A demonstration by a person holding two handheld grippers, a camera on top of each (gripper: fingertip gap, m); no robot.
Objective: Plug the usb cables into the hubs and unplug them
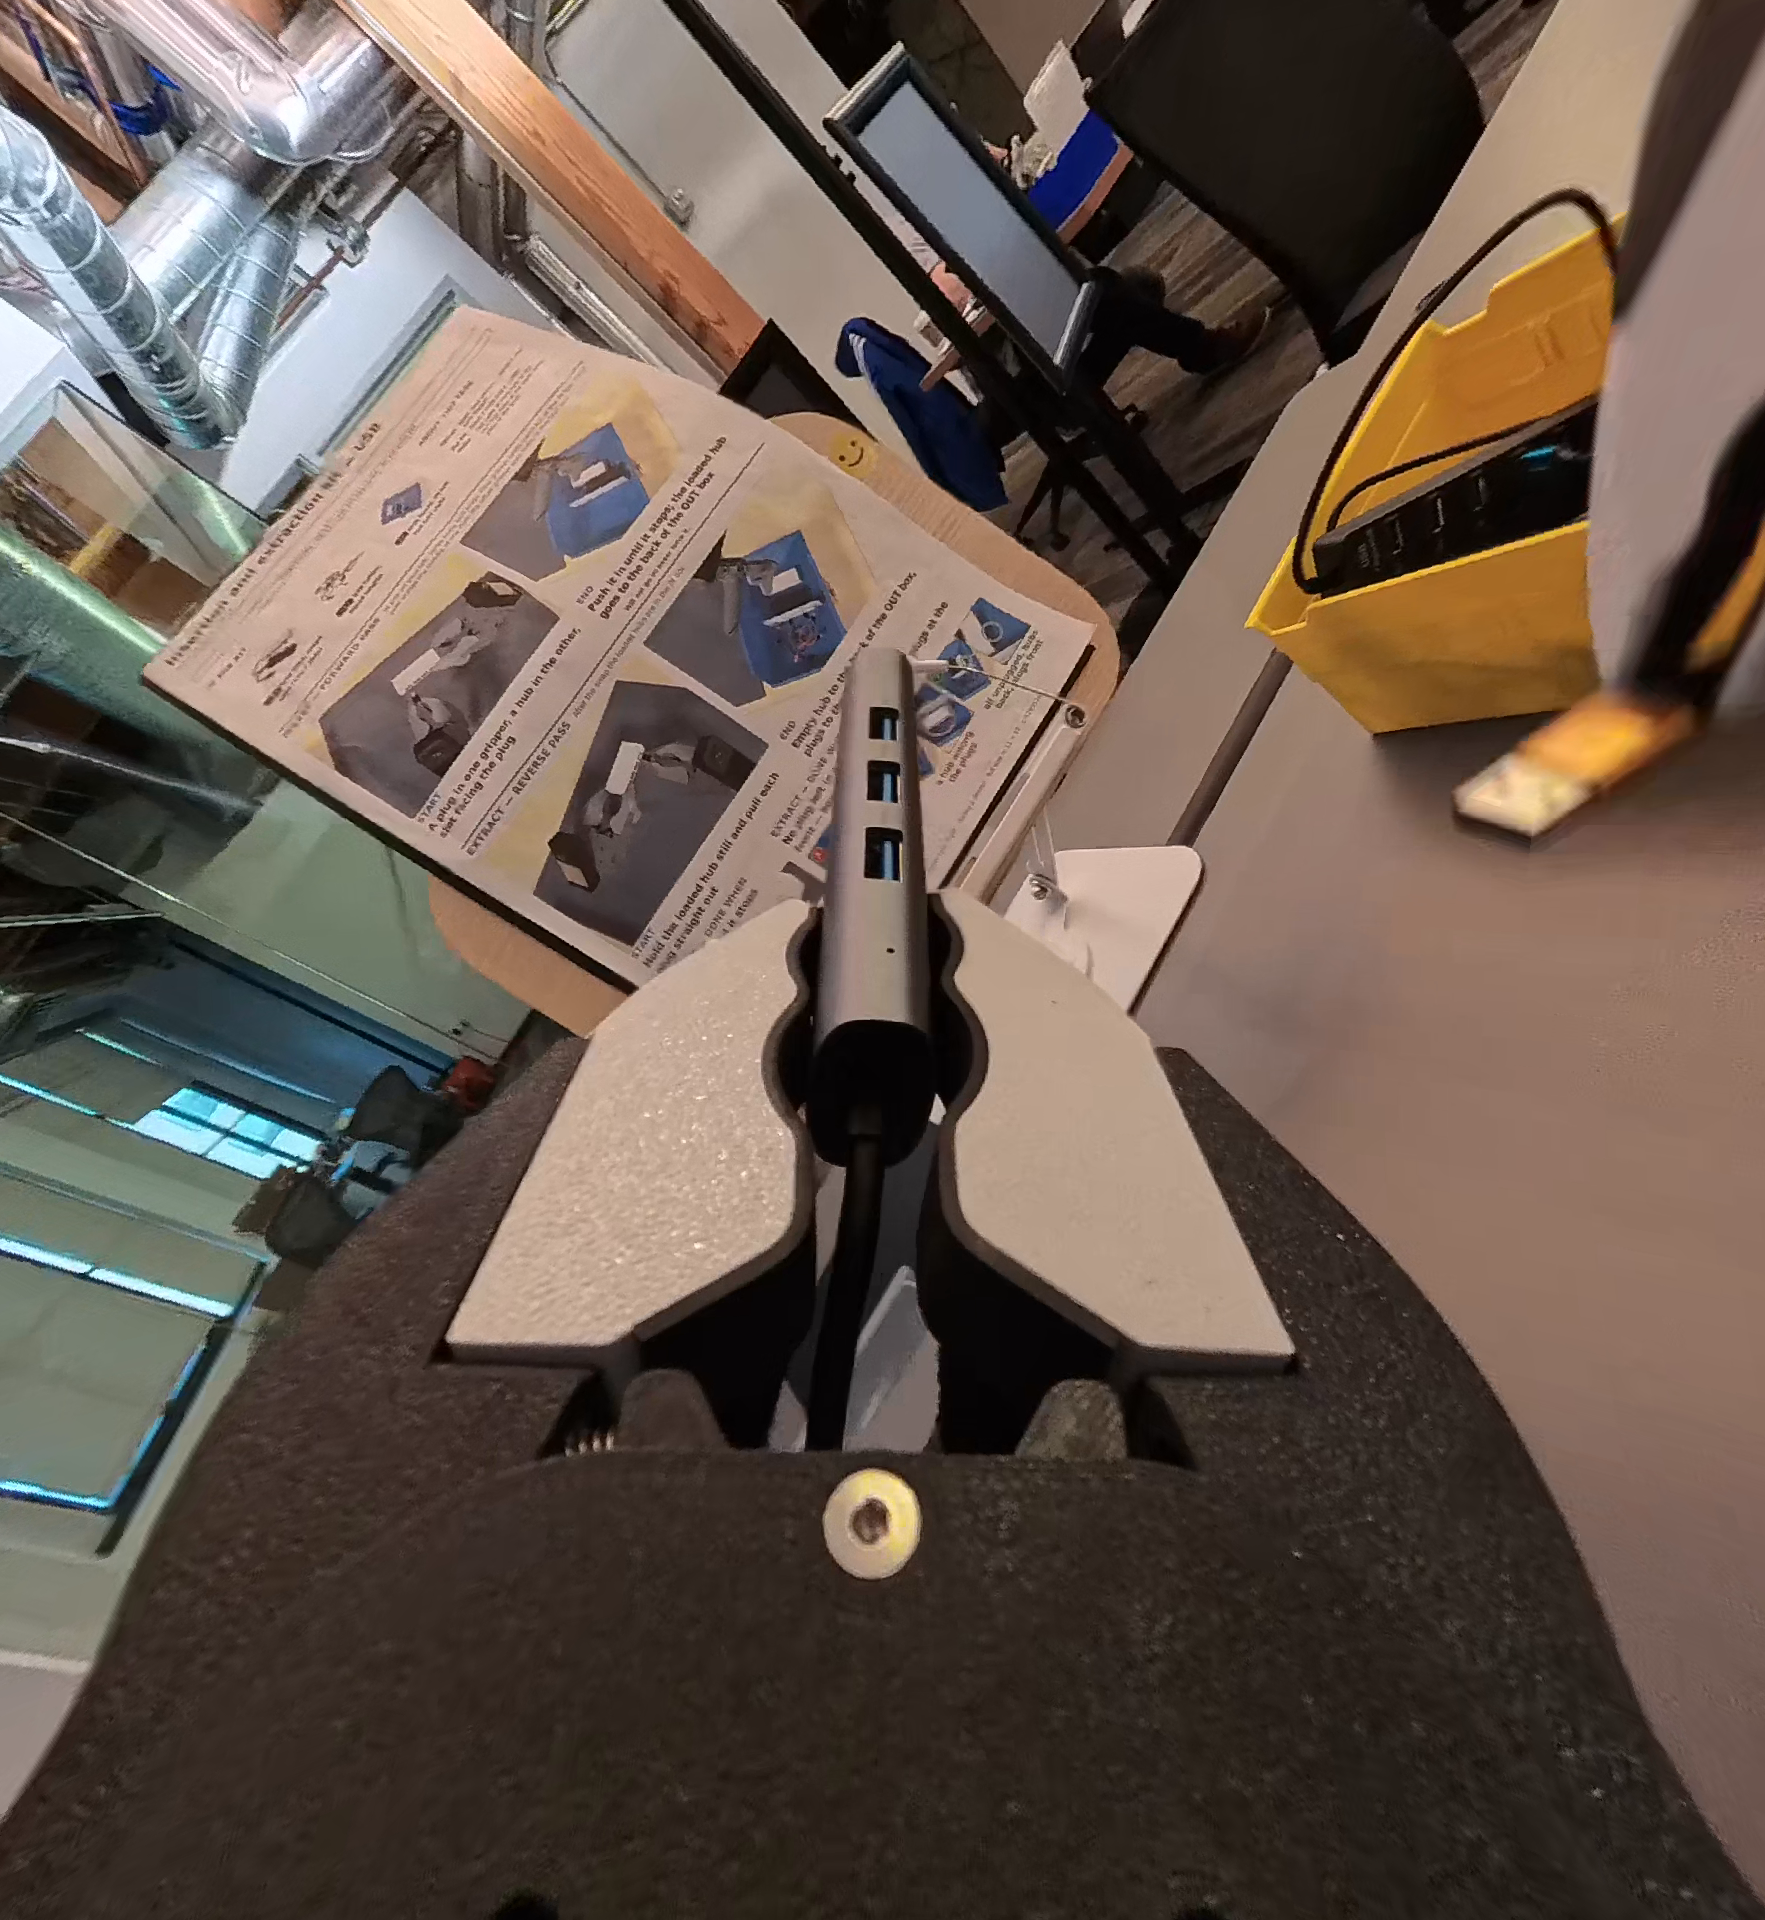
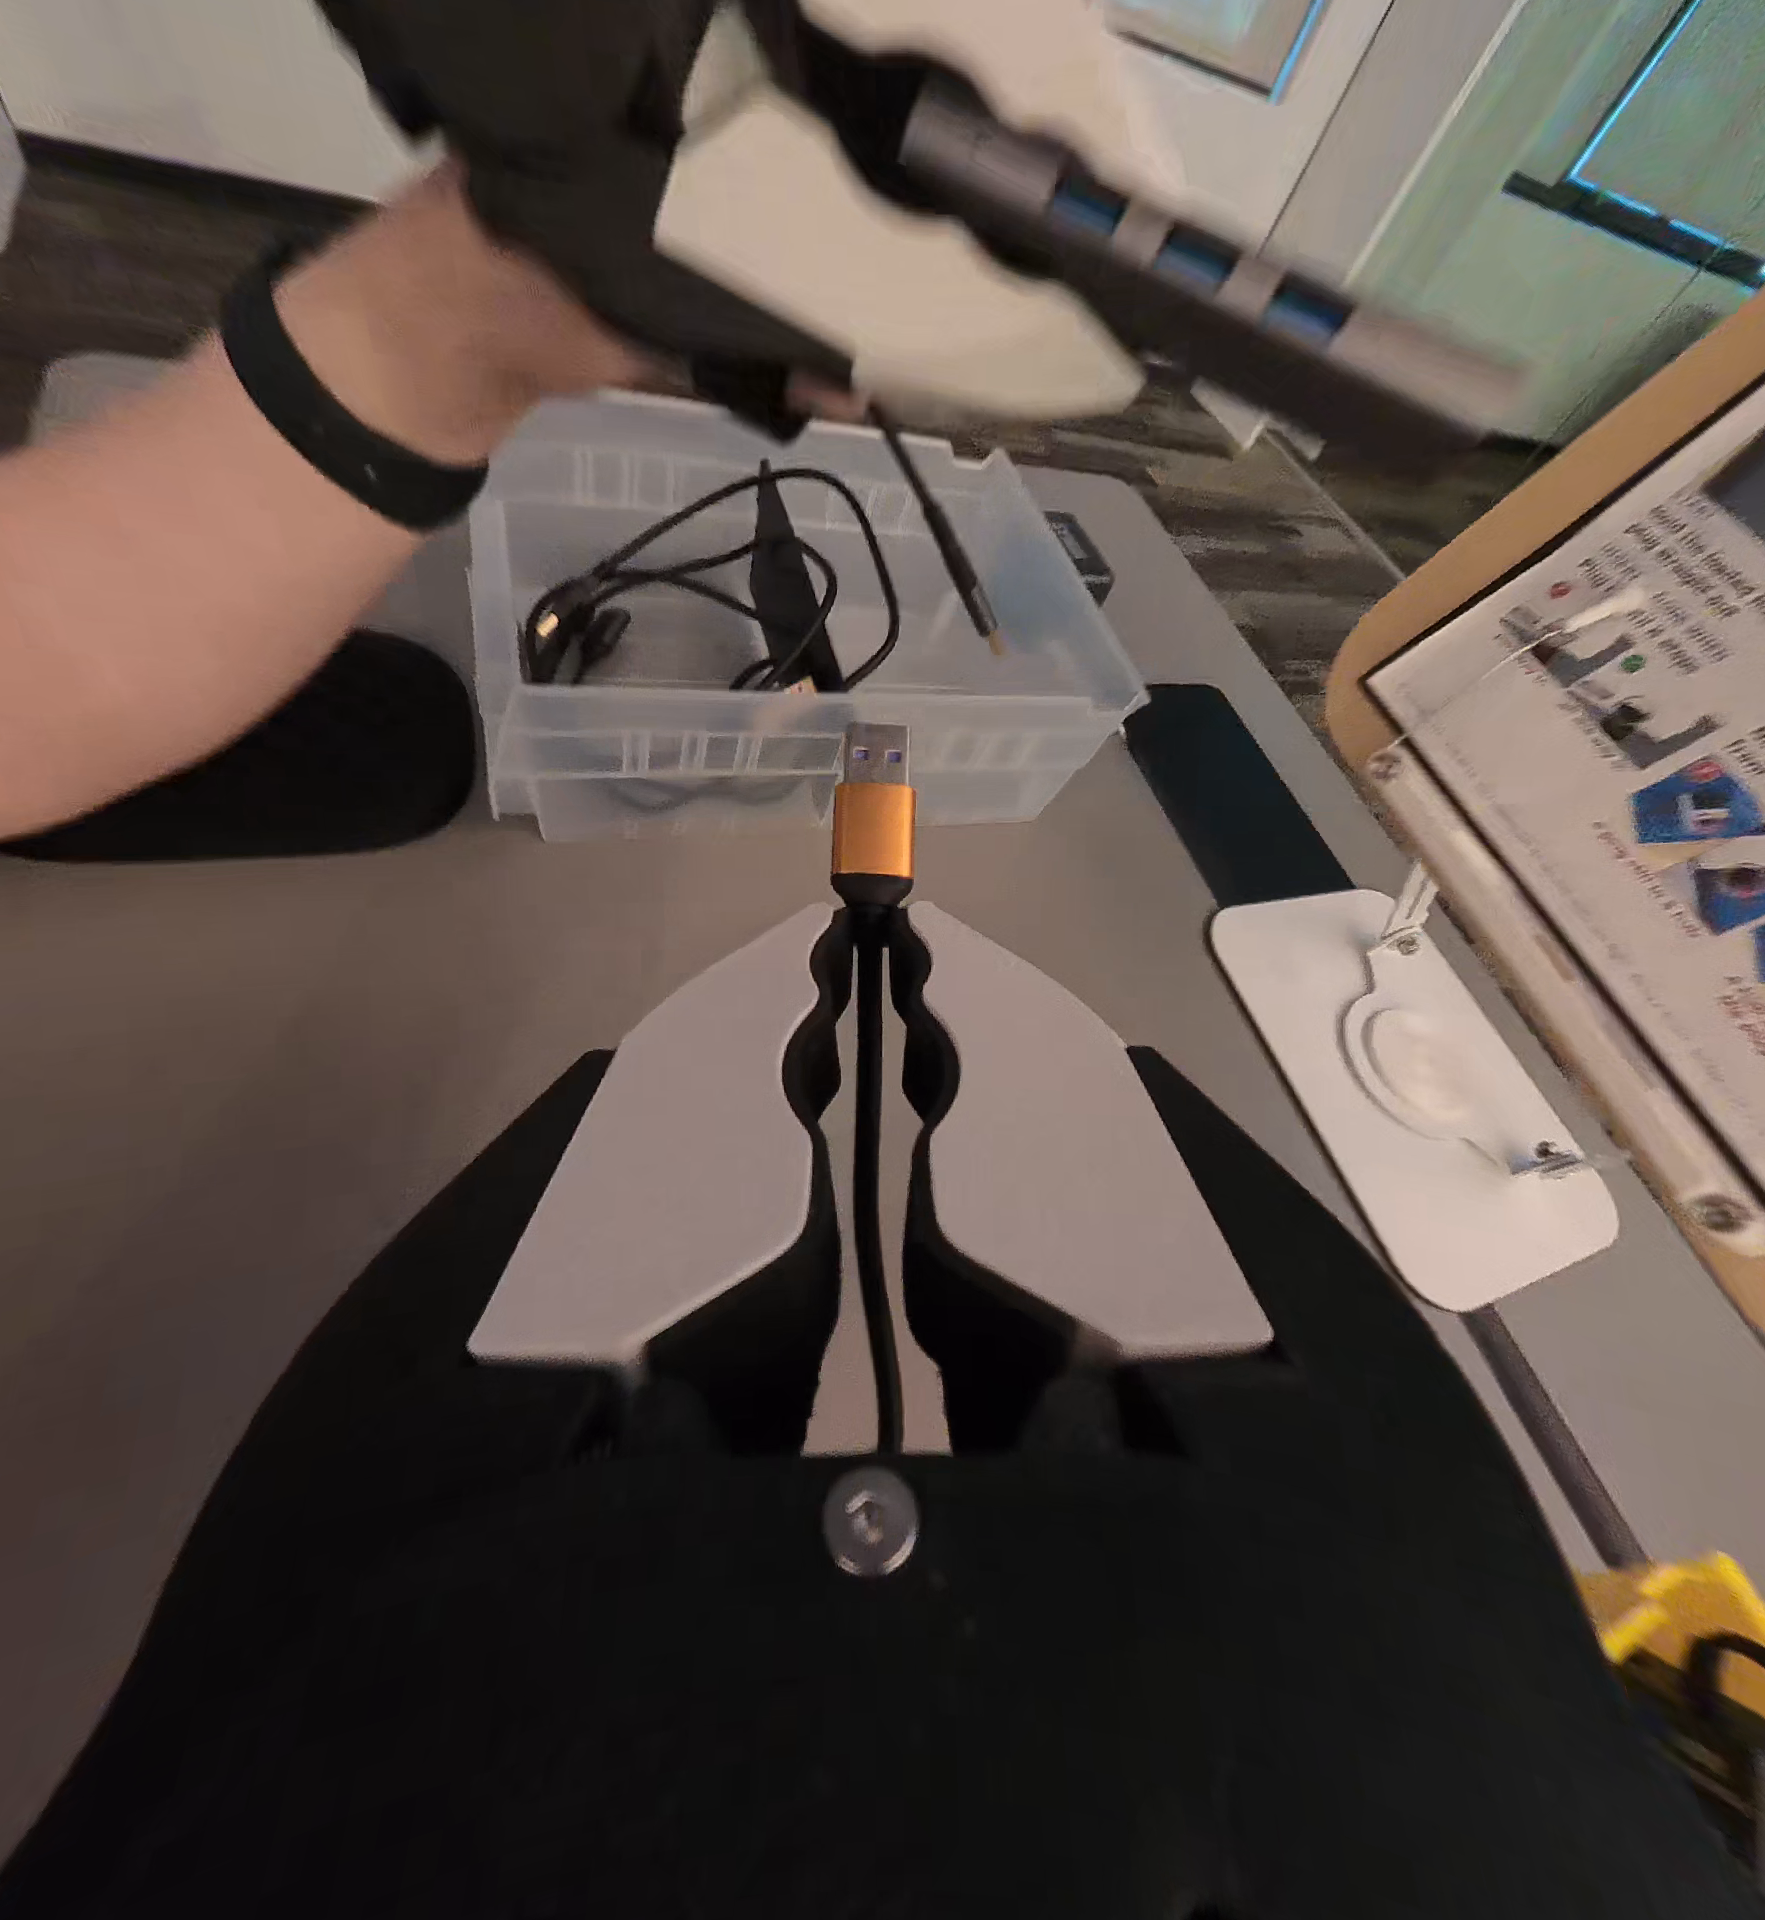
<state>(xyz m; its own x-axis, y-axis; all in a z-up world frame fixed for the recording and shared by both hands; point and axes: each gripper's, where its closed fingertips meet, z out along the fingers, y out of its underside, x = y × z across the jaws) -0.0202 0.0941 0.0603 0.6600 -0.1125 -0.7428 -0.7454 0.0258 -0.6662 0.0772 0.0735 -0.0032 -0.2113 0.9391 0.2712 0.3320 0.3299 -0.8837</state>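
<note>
My left gripper (image 1: 873, 925) is shut on a slim grey USB hub (image 1: 876, 831) that sticks forward, its three blue ports empty and its black lead running back between the fingers. My right gripper (image 2: 873, 909) is shut on the black cable of a USB plug with an orange shell (image 2: 873, 831), which points forward. In the left wrist view that plug (image 1: 1574, 753) hangs blurred at the right, apart from the hub. In the right wrist view the hub (image 2: 1221, 270) is held high at the top, blurred, well above the plug.
A clear plastic bin (image 2: 1023, 717) with several black cables stands ahead on the grey table (image 2: 234, 1039). A yellow bin (image 1: 1449, 623) holds a black hub. An instruction sheet on a wooden board (image 1: 587, 665) stands on a white base (image 2: 1418, 1091). A person's forearm with a black wristband (image 2: 327, 416) is at the left. Some 12 cm of space lies between my two pairs of fingers.
</note>
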